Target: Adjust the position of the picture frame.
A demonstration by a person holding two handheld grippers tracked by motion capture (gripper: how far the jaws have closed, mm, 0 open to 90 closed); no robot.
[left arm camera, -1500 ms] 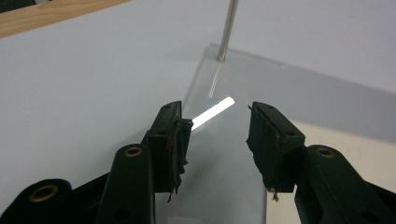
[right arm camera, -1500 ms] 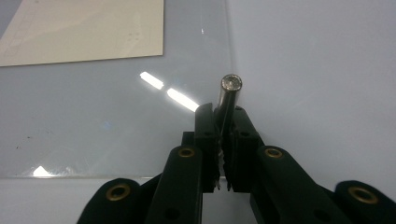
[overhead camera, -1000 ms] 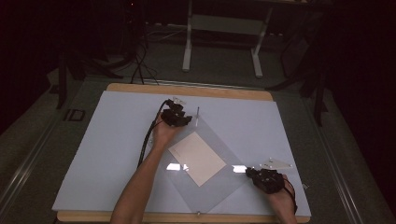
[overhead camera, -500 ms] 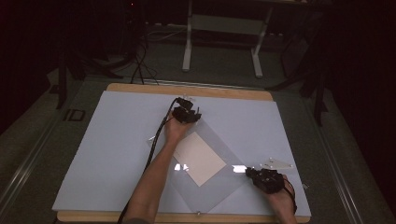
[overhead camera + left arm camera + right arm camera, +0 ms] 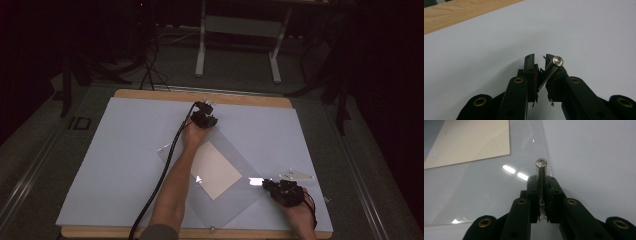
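- Shiny metal is what each pair of tongs holds: a short, round silver metal rod.
- The left tongs [image 5: 206,118] sit near the far edge of the tabletop, past the far corner of the clear sheet. They are closed narrow on their silver metal rod [image 5: 552,70], which leans to one side between the black jaws.
- The right tongs [image 5: 284,191] sit near the front right of the tabletop. They are also closed narrow on a rod [image 5: 541,171], and this one stands straight, with its flat tip over the right side of the clear sheet.
- A clear plastic sheet [image 5: 252,170] lies flat on the pale blue tabletop [image 5: 125,145], turned like a diamond. A cream paper rectangle [image 5: 215,169] lies in its middle; I cannot tell if it is above or under the plastic.
- The rods look hard, smooth and a bit slippery. I think the leaning one could slide or twist, so it is best pinched at its middle.
- The clear sheet looks thin, light and bendy. I think it would slip if pushed from the side. Pressing down near a corner should keep it in place.
- There is lots of open room on the left and at the back. The wooden edge [image 5: 150,94] is close behind the left tongs. The front edge is close to the right hand [image 5: 300,215].
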